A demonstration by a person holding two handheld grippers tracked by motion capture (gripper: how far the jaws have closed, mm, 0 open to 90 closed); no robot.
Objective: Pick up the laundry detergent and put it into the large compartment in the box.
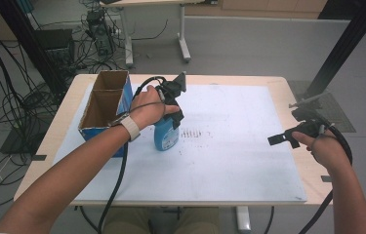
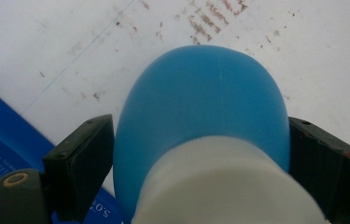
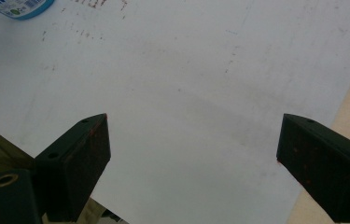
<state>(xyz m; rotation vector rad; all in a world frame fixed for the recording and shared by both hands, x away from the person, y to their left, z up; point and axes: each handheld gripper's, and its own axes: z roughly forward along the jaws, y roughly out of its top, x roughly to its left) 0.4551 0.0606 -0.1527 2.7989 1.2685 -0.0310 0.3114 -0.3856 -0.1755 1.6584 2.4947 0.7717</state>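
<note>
We see a blue bottle with a white cap, standing upright on the white sheet, just beside the open cardboard box, its lower label facing us

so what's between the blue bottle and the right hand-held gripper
Nothing but bare white mat. In the high view, the stretch from the bottle to the right hand-held gripper holds only faint scuff marks.
</note>
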